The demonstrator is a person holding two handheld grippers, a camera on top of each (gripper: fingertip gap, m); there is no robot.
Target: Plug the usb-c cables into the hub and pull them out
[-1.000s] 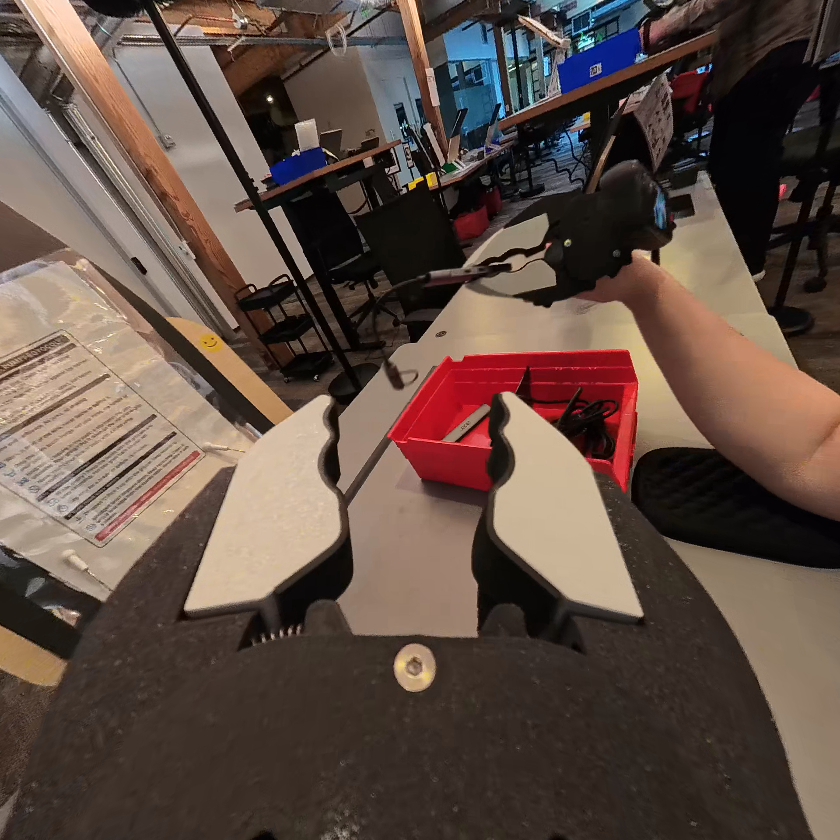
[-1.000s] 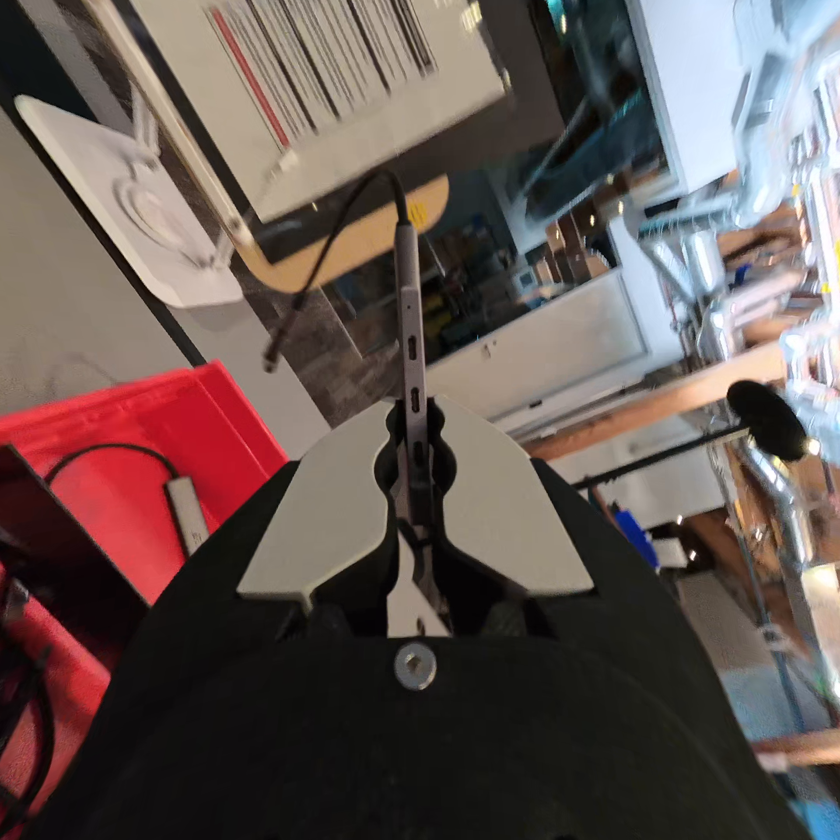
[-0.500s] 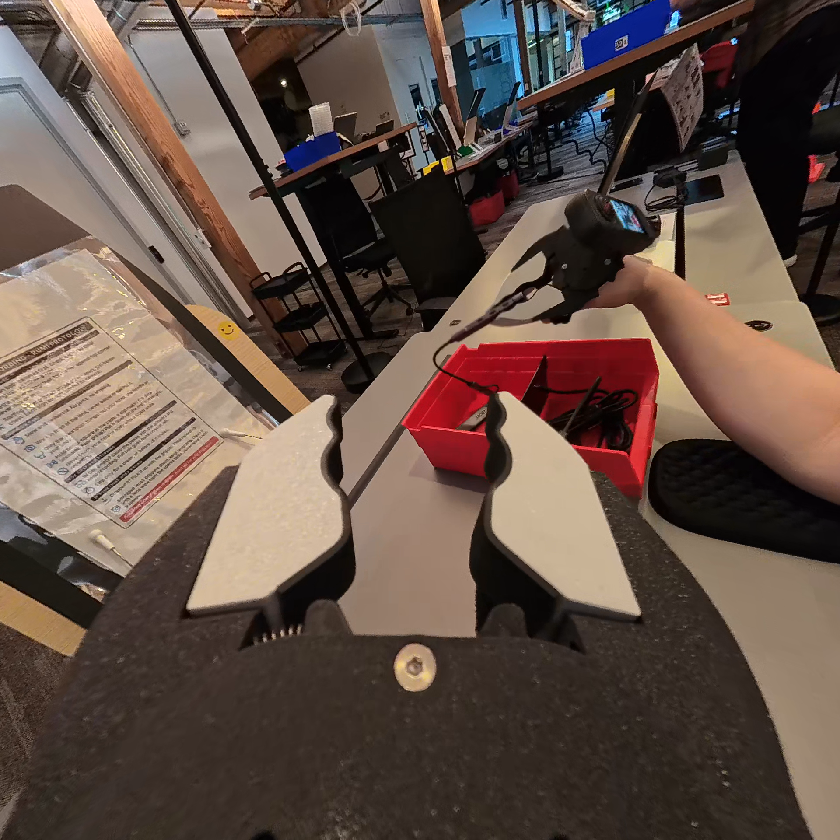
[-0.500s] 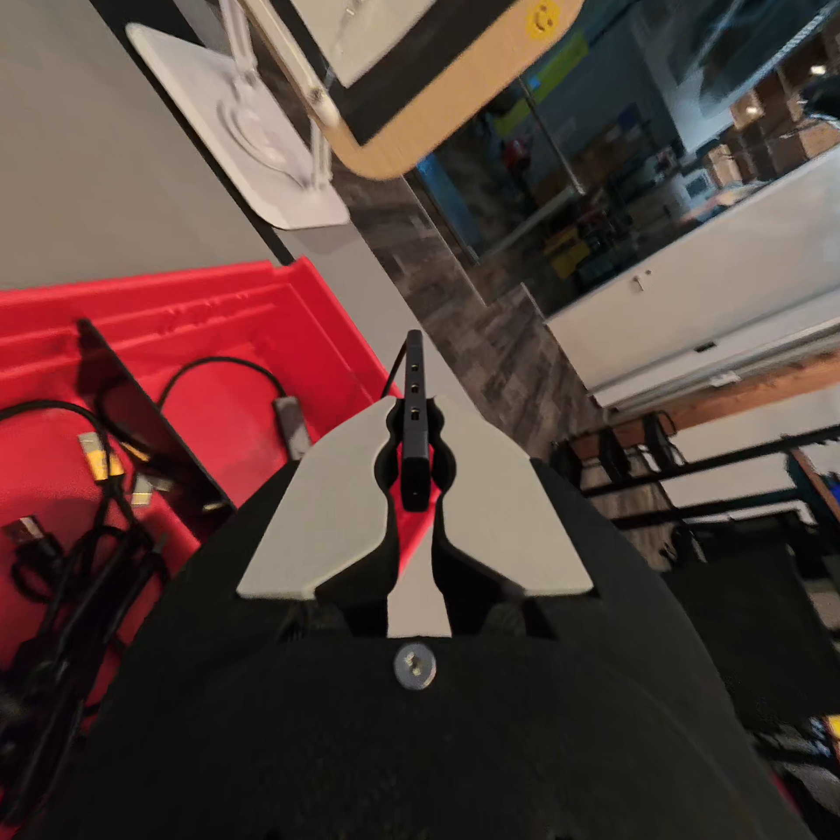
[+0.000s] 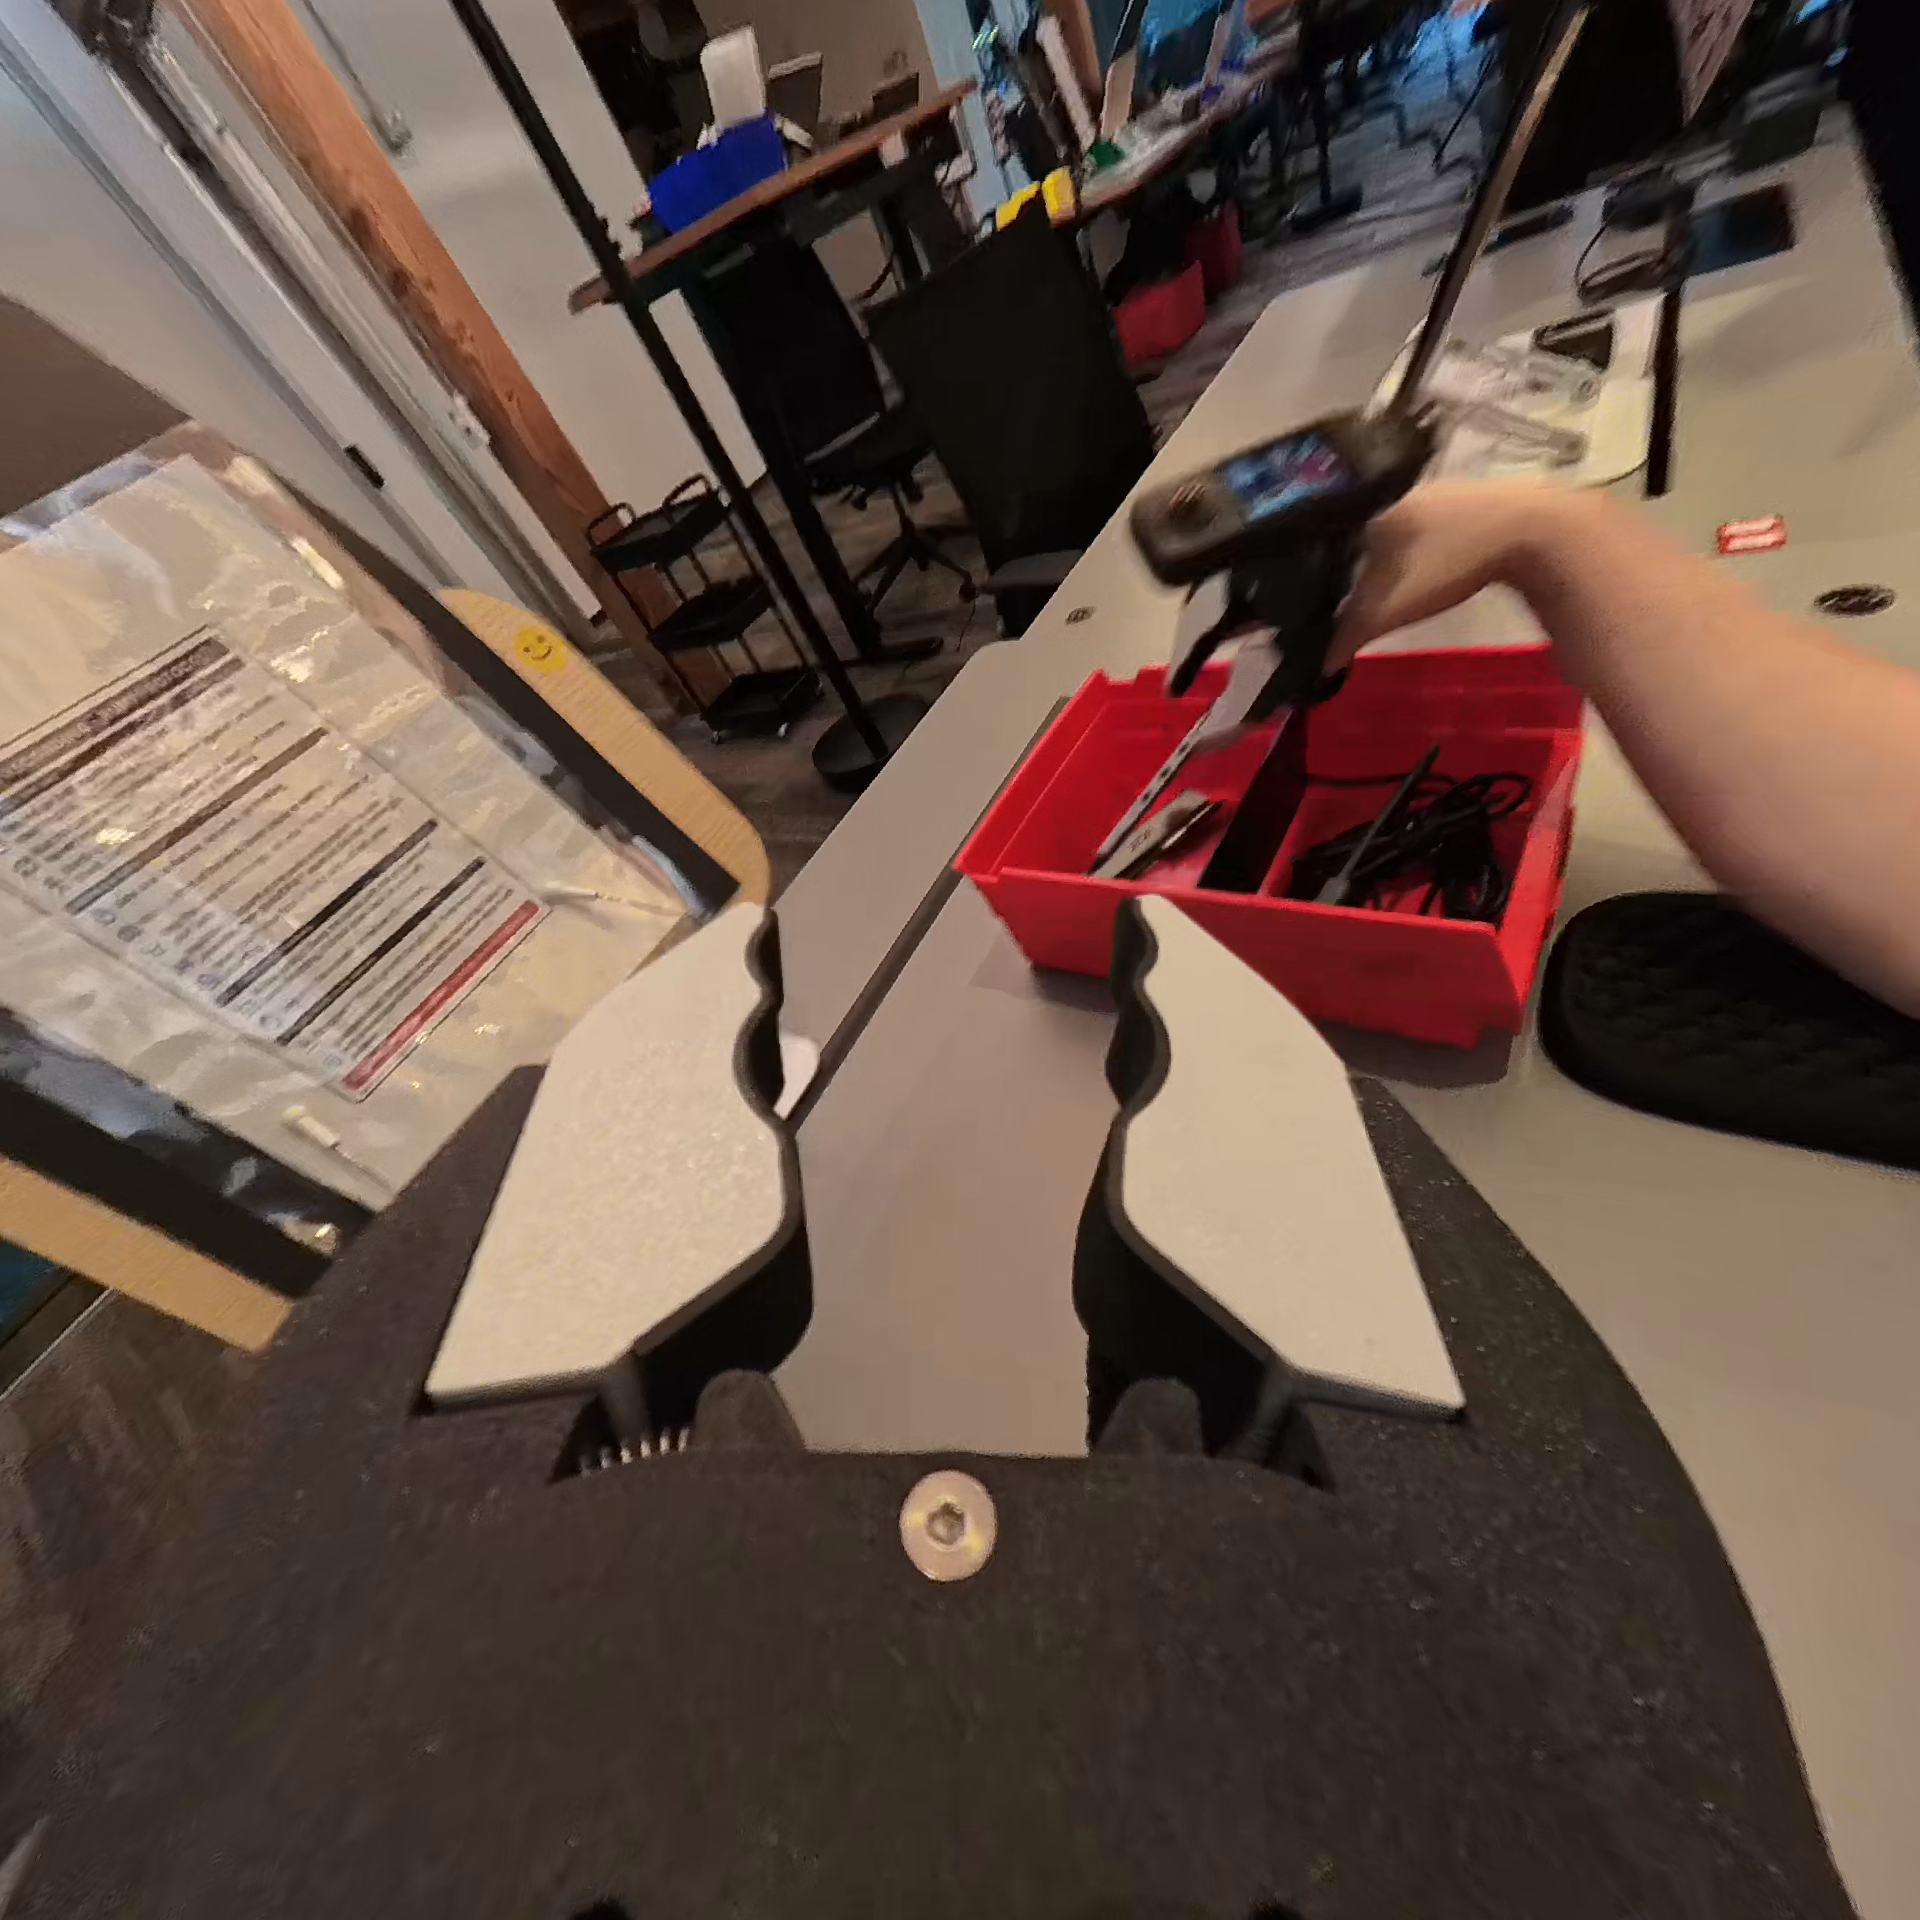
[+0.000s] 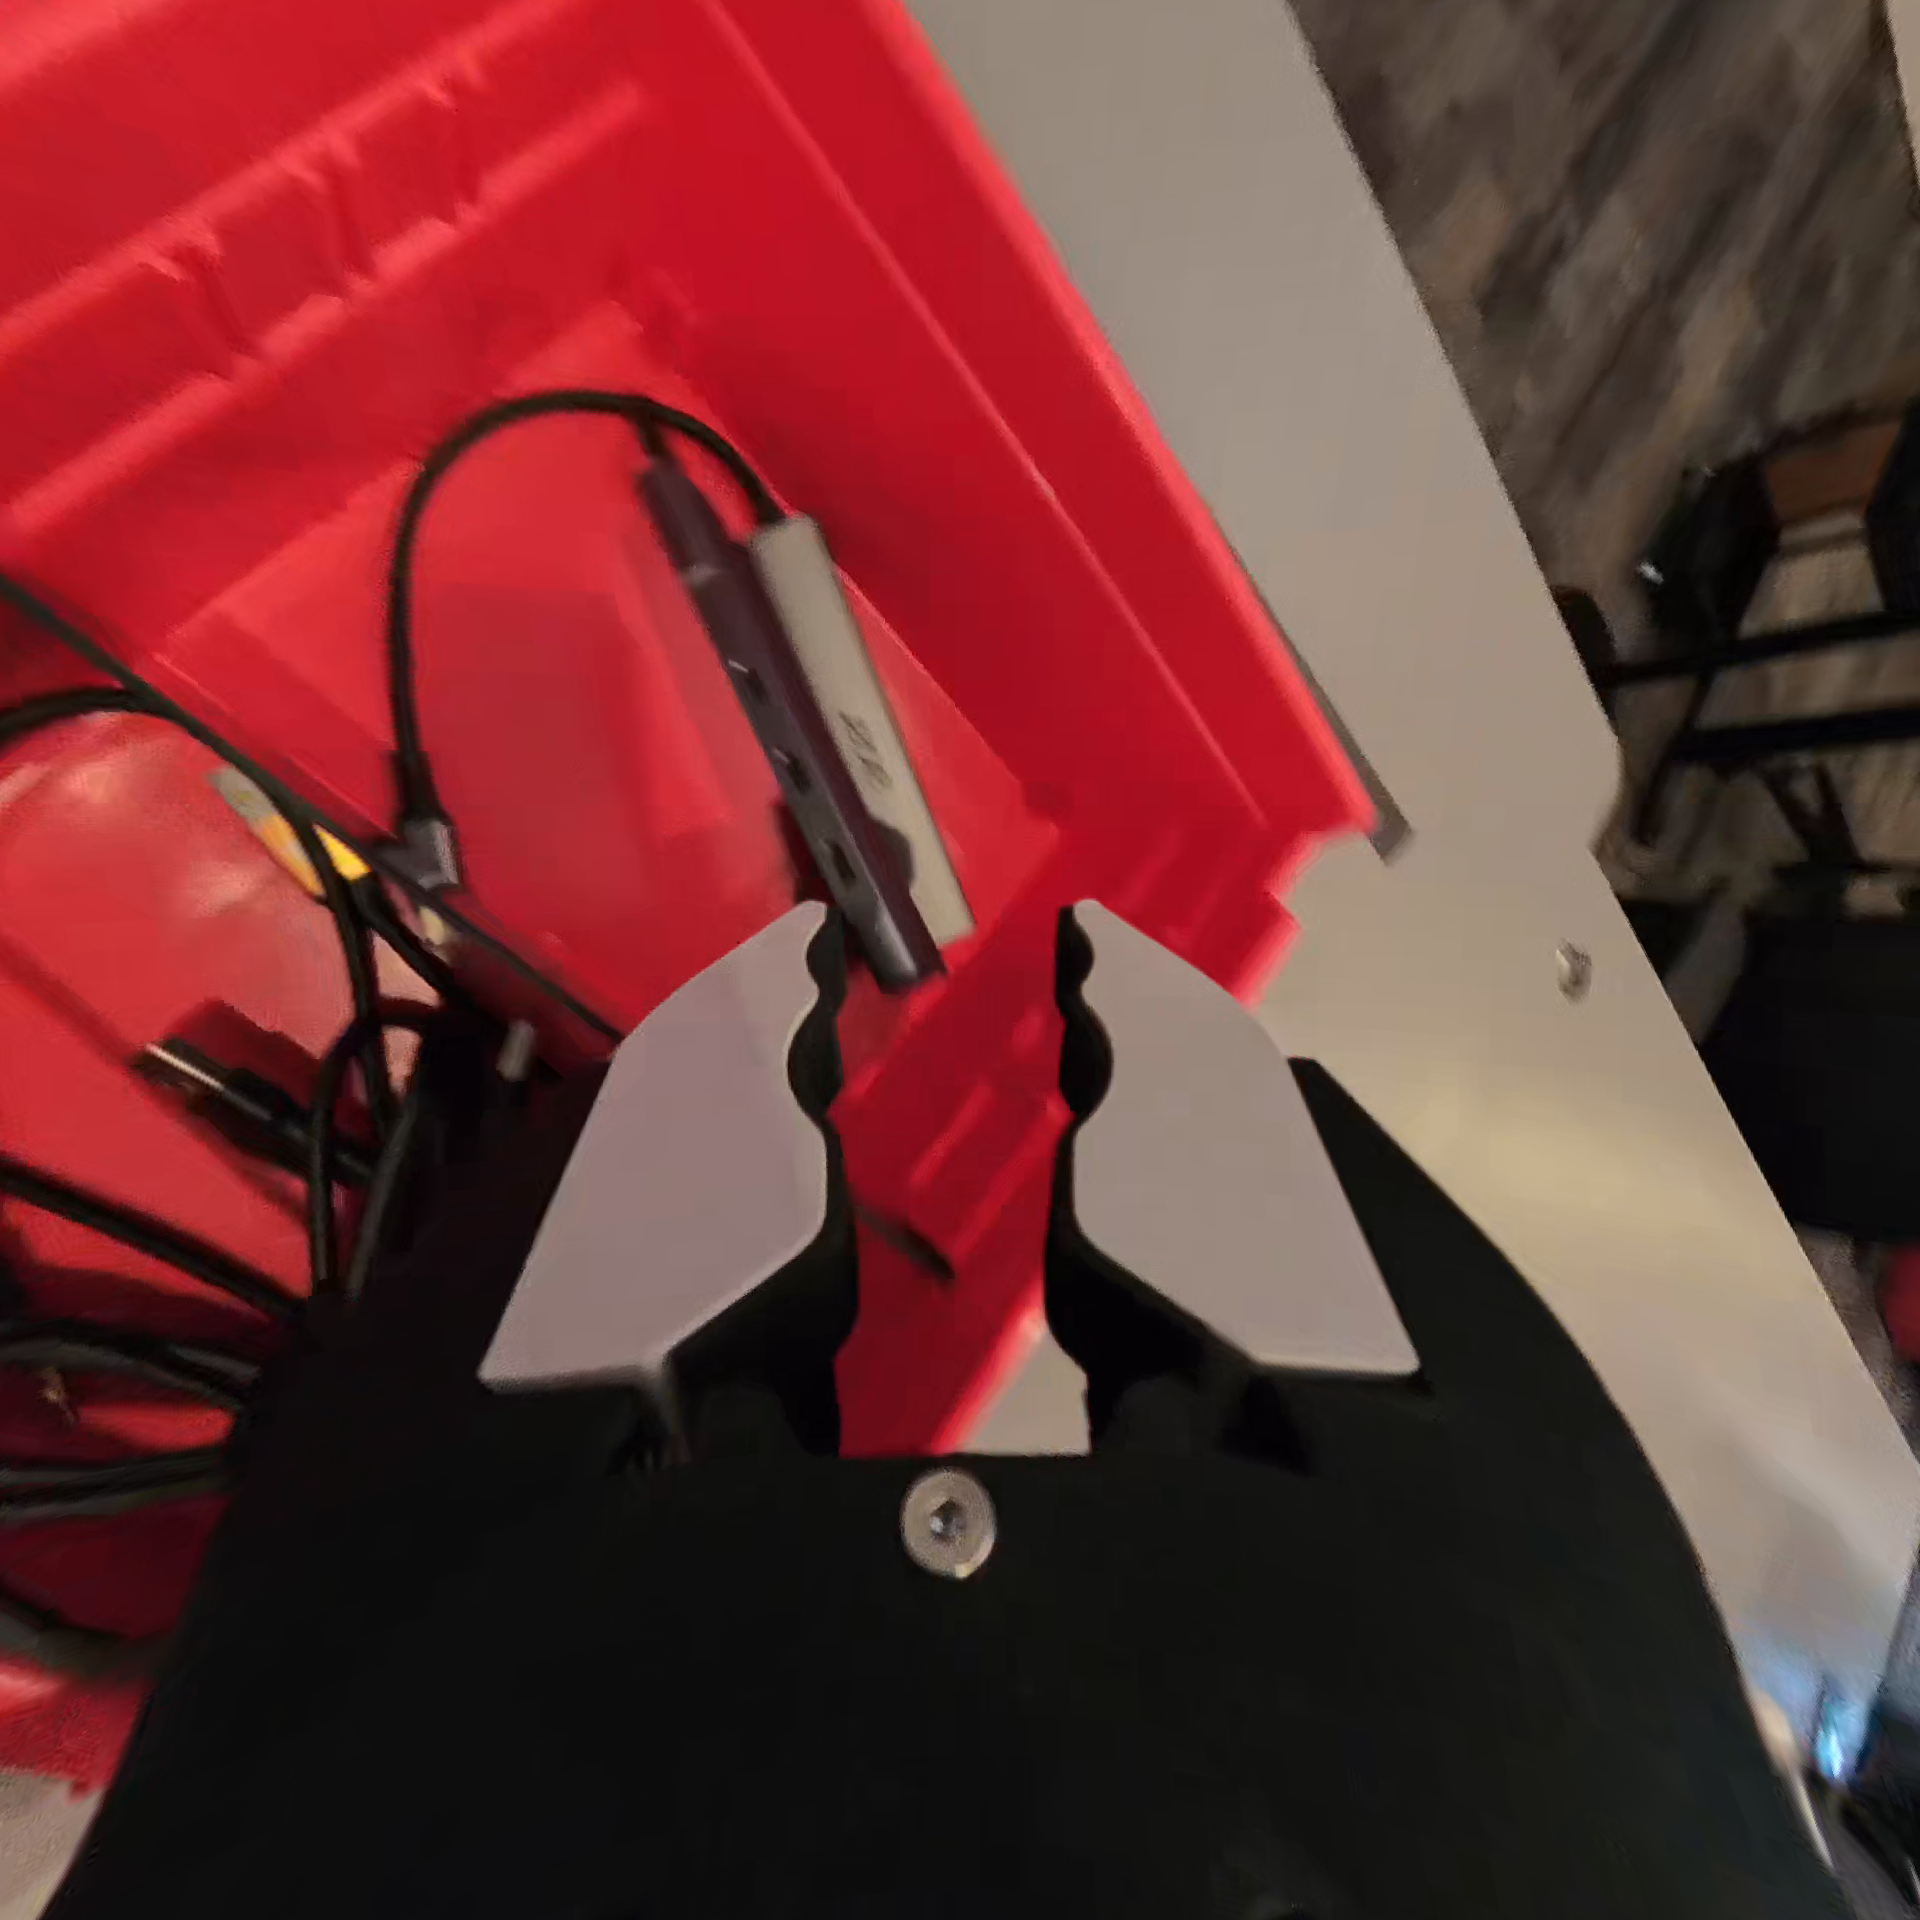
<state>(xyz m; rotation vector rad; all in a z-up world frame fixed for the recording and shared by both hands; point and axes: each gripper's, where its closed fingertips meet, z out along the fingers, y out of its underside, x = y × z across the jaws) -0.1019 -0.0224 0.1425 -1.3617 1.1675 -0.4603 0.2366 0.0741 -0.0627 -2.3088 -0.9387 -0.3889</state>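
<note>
My right gripper (image 6: 945, 909) is open over the left compartment of the red bin (image 6: 520, 260). A dark grey hub (image 6: 790, 748) with its short cable lies slanted just beyond my fingertips, free of them, next to a silver hub (image 6: 862, 727). In the left wrist view the right gripper (image 5: 1236, 665) hovers above the bin (image 5: 1299, 956), with the dark hub (image 5: 1174, 769) slanting down below it. A tangle of black USB-C cables (image 5: 1423, 842) fills the right compartment. My left gripper (image 5: 948, 914) is open and empty above the grey table, short of the bin.
A black divider (image 5: 1257, 821) splits the bin. A black padded mat (image 5: 1725, 1029) lies right of the bin under the person's forearm. A laminated sheet on a board (image 5: 260, 790) stands at the left past the table edge. Chairs and desks stand farther back. Spacing between my two grippers at the tips: around 40 centimetres. My left tips are about 45 centimetres from the silver hub (image 6: 862, 727), my right tips only 10 centimetres.
The right gripper came down over the bin with the dark hub and opened, letting it go into the left compartment. The left gripper stayed open and drew back slightly.
</note>
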